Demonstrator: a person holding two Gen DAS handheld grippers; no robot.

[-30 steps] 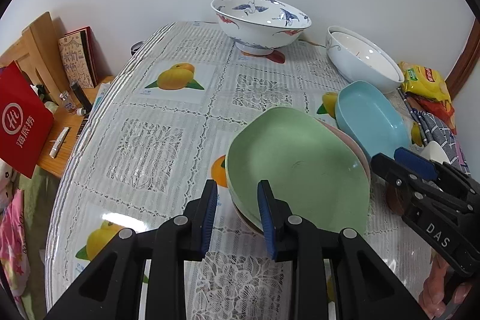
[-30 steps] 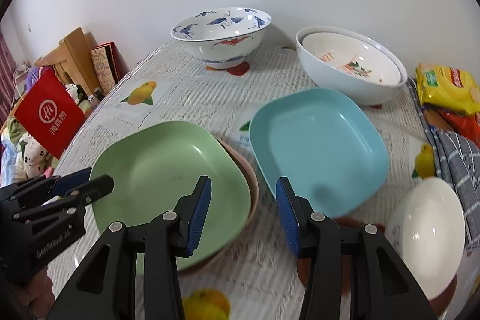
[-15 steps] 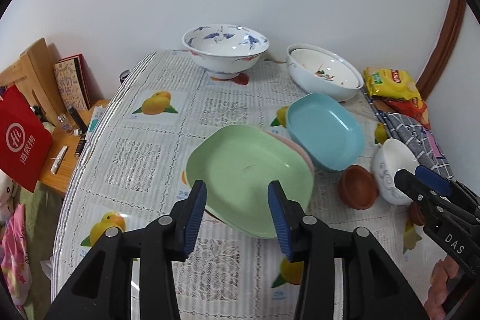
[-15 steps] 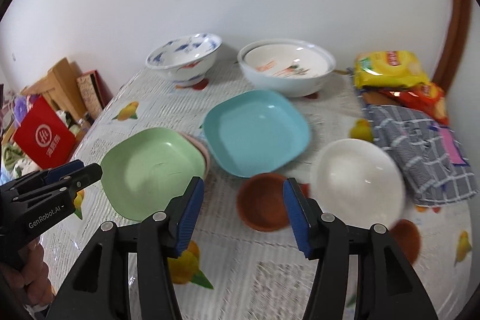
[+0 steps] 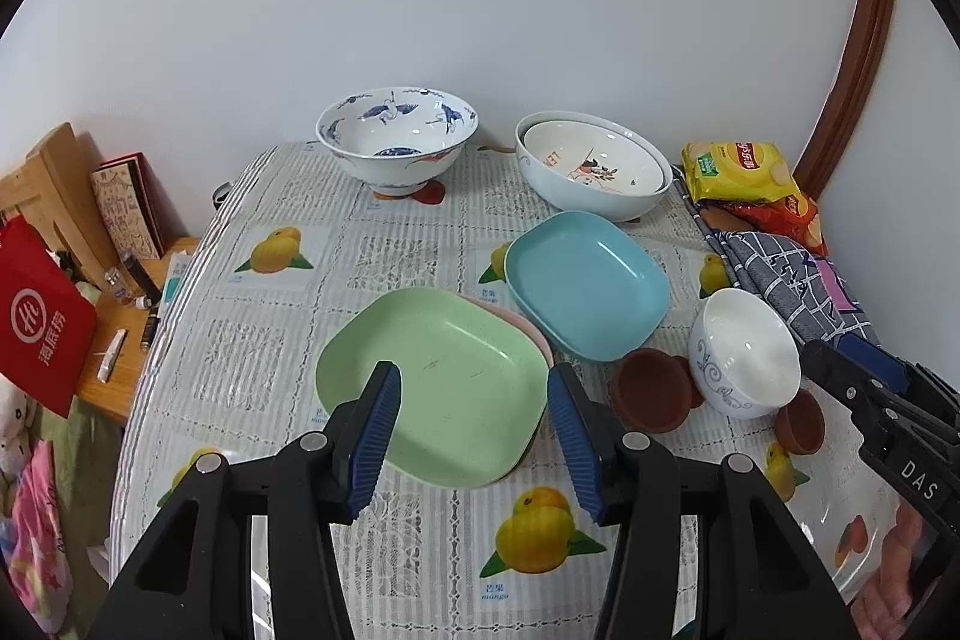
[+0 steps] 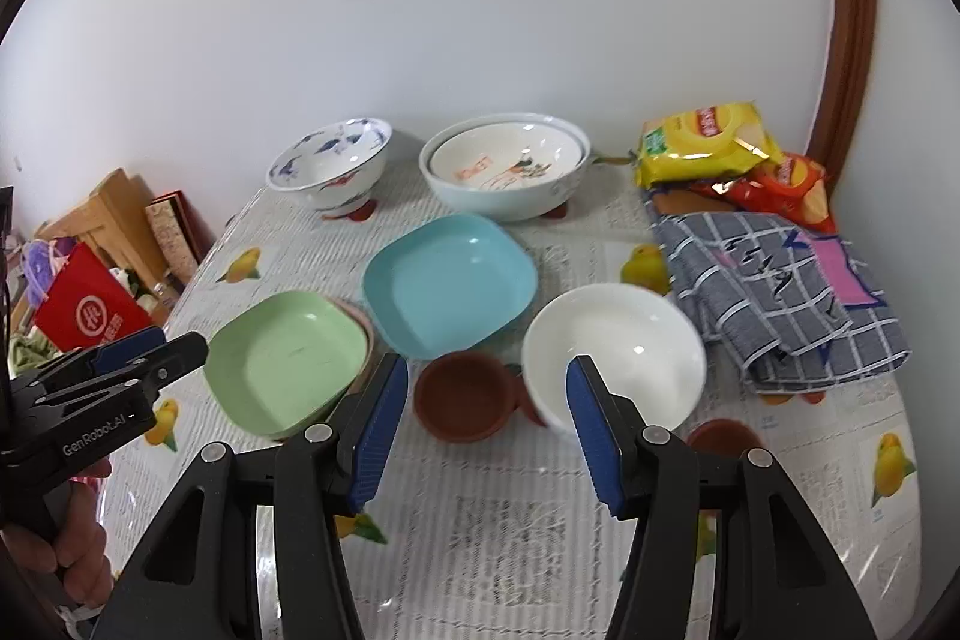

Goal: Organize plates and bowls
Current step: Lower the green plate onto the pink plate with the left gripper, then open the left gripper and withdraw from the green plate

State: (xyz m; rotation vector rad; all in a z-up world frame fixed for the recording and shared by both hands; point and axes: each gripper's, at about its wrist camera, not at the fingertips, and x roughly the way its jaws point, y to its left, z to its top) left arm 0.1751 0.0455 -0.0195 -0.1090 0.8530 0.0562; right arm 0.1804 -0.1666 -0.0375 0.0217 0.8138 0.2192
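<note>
Green plastic, the green plate (image 5: 429,376) sits on top of a pink plate (image 5: 528,328) straight ahead of your left gripper (image 5: 474,436), whose jaws are spread wide and empty just short of its near rim. The blue plate (image 6: 447,277) lies ahead and slightly left of your right gripper (image 6: 486,424), also spread and empty, beyond the brown saucer (image 6: 462,394), so your right hand looks nearer to it. The white bowl (image 6: 612,346) sits just ahead-right of that gripper.

The pink plate (image 5: 510,313) shows only a rim under the green plate (image 5: 444,376). The white bowl (image 6: 612,346) is blurred, hiding part of a brown saucer (image 6: 723,436).
</note>
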